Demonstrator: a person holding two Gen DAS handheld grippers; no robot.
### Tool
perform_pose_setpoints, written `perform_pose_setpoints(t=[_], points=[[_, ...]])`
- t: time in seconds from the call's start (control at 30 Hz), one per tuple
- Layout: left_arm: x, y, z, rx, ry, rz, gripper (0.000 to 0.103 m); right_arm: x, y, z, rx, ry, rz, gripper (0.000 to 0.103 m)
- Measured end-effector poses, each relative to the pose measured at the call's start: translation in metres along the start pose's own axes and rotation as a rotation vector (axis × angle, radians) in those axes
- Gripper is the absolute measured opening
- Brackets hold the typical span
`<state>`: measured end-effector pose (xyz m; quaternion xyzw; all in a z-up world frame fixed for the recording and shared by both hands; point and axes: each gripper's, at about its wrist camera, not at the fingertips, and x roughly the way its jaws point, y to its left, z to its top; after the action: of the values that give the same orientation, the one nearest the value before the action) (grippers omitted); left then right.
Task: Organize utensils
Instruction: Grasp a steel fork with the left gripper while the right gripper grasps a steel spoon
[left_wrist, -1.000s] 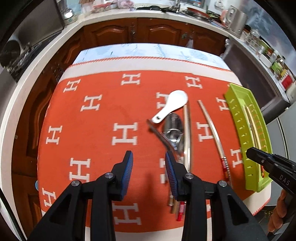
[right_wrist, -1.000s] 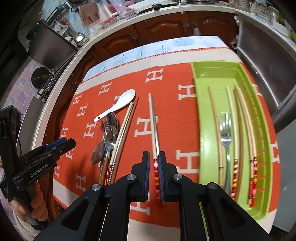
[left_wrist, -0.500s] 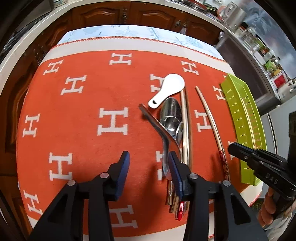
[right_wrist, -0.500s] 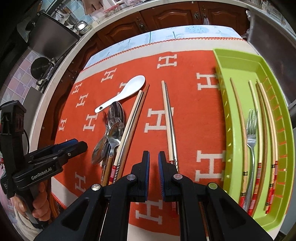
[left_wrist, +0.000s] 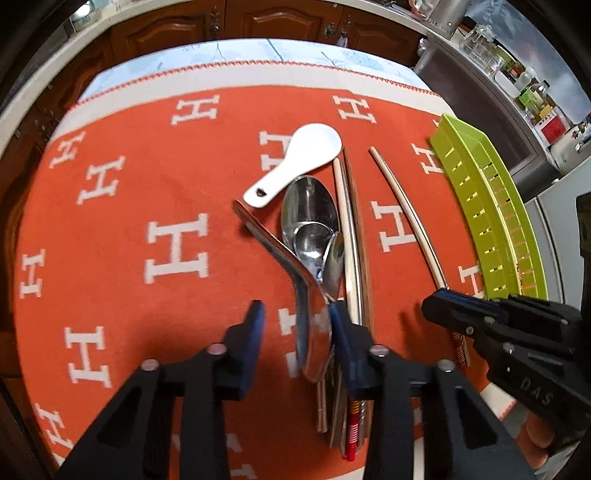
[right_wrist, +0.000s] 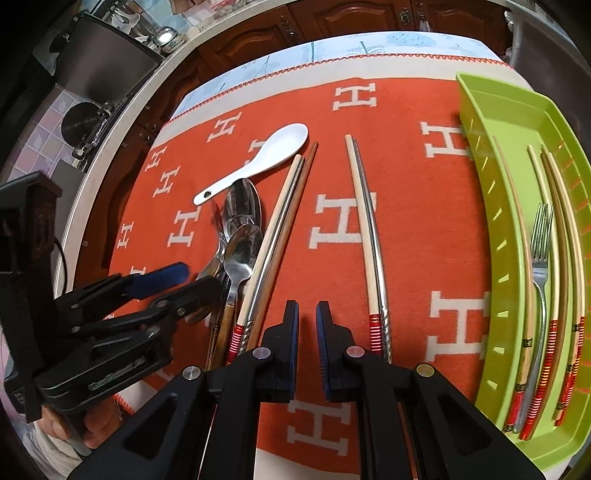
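My left gripper (left_wrist: 295, 332) had just been closing, its jaws apart around a metal spoon (left_wrist: 314, 332) that leaned against the right-hand pad, bowl toward the camera; the other pad stood clear of it. That spoon topped the pile of steel spoons (right_wrist: 240, 236) beside the white ceramic spoon (left_wrist: 299, 158) on the orange blanket (left_wrist: 129, 221). My right gripper (right_wrist: 306, 325) was almost shut and empty, beside two chopsticks (right_wrist: 369, 240). The green tray (right_wrist: 491, 110) held a fork (right_wrist: 541, 258) and chopsticks.
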<state>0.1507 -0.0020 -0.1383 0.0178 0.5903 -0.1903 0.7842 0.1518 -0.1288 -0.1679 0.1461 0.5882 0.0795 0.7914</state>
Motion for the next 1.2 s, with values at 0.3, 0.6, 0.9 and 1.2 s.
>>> perform_pose_setpoints(t=[0.3, 0.6, 0.9, 1.2], points=[[-0.002, 0.009, -0.006, -0.014, -0.046, -0.029, 0.003, 0.006, 0.015, 0.0, -0.02, 0.012, 0.04, 0.02], [-0.024, 0.029, -0.027, -0.041, -0.102, -0.032, 0.003, 0.017, 0.056, 0.0, -0.095, 0.002, 0.05, 0.029], [-0.041, 0.052, -0.042, -0.084, -0.136, -0.047, 0.003, 0.035, 0.082, -0.004, -0.159, -0.01, -0.03, 0.024], [-0.051, 0.061, -0.051, -0.101, -0.157, -0.056, 0.003, 0.033, 0.095, -0.009, -0.235, -0.037, -0.093, 0.017]])
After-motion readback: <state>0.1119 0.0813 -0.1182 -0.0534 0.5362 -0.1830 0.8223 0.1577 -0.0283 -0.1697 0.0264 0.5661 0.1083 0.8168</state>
